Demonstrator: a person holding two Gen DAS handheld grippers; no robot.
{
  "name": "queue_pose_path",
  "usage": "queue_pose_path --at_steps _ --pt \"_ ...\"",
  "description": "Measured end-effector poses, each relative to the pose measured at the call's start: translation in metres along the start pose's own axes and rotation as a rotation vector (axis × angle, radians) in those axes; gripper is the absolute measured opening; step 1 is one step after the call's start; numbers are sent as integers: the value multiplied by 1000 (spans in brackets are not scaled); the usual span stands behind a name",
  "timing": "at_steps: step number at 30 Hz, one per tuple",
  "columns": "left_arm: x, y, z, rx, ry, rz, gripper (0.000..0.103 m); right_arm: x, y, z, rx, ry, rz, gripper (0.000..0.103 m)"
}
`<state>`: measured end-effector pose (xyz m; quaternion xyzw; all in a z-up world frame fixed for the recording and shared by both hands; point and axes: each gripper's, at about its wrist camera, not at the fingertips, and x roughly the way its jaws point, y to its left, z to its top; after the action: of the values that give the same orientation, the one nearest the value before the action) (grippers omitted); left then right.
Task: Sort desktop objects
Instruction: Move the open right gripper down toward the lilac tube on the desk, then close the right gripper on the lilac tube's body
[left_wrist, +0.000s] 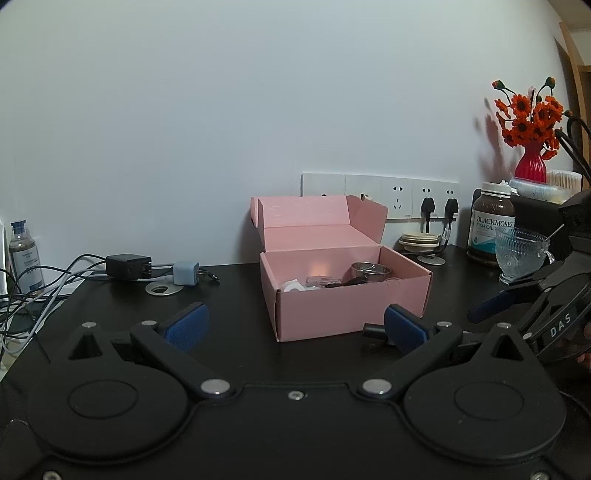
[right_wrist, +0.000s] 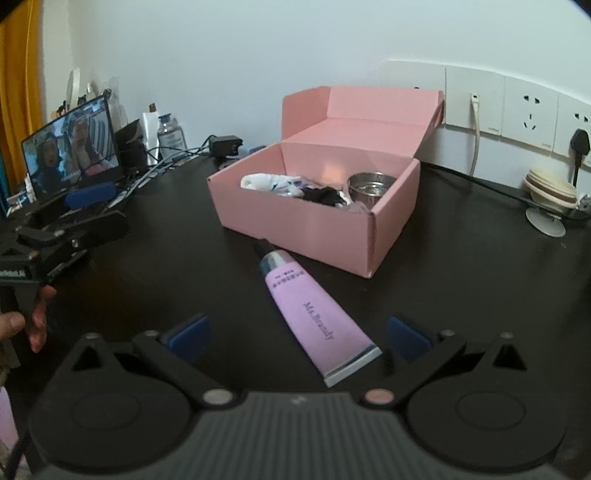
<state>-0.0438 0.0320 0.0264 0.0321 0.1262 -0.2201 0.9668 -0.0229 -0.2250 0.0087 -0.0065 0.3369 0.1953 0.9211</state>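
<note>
- The left gripper (left_wrist: 295, 326) hovers low over the black desk (left_wrist: 229, 354), level and aimed at the wall, its blue-padded fingers (left_wrist: 186, 326) spread wide with nothing between them.
- A hand (right_wrist: 22, 325) grips that tool's handle at the left edge of the right wrist view.
- Straight ahead of it sits the pink box (left_wrist: 343, 291), lid flapped back against the wall, with a metal cup (left_wrist: 370, 271) and some small clutter inside.
- The right gripper (right_wrist: 297, 338) is pitched down toward the desk, fingers released and wide apart, straddling the flat crimped end of the lilac tube (right_wrist: 314, 317) without touching it.
- The tube lies flat on the desk just in front of the box; its long axis runs diagonally, the dark cap (right_wrist: 263, 246) pointing up-left and almost meeting the box's front wall.
- Left of the box, chargers (left_wrist: 127, 266) and tangled cables crowd the desk edge, with a lit screen (right_wrist: 70, 144) beyond.
- To the right stand a brown supplement bottle (left_wrist: 491, 225), a glass cup (left_wrist: 521, 254) and a red vase of orange flowers (left_wrist: 530, 164), well clear of the tube.
</note>
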Motion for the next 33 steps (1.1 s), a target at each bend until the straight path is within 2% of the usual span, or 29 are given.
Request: queue_pose_path --at_steps 7,9,13,16,21,23,25,29,33 --pt "0 1 0 -2 0 -1 103 14 1 6 -25 27 -17 101" --pt "0 1 0 -5 0 0 103 18 2 8 -29 37 -15 98" --pt "0 1 0 -5 -1 1 103 27 7 13 -79 46 -31 88" --pt "0 1 0 -4 -2 1 103 33 13 17 -127 50 -46 76" --pt "0 1 0 -4 -2 0 103 39 19 27 -154 66 -23 58" --pt "0 1 0 -4 -3 0 103 41 22 30 -164 70 -12 45" --pt "0 1 0 -5 -3 0 103 43 25 32 -177 76 -9 37" --pt "0 1 0 -8 -1 -1 103 45 30 34 -198 83 -4 32" --pt "-1 2 0 -11 -3 -1 103 43 34 31 -210 72 9 31"
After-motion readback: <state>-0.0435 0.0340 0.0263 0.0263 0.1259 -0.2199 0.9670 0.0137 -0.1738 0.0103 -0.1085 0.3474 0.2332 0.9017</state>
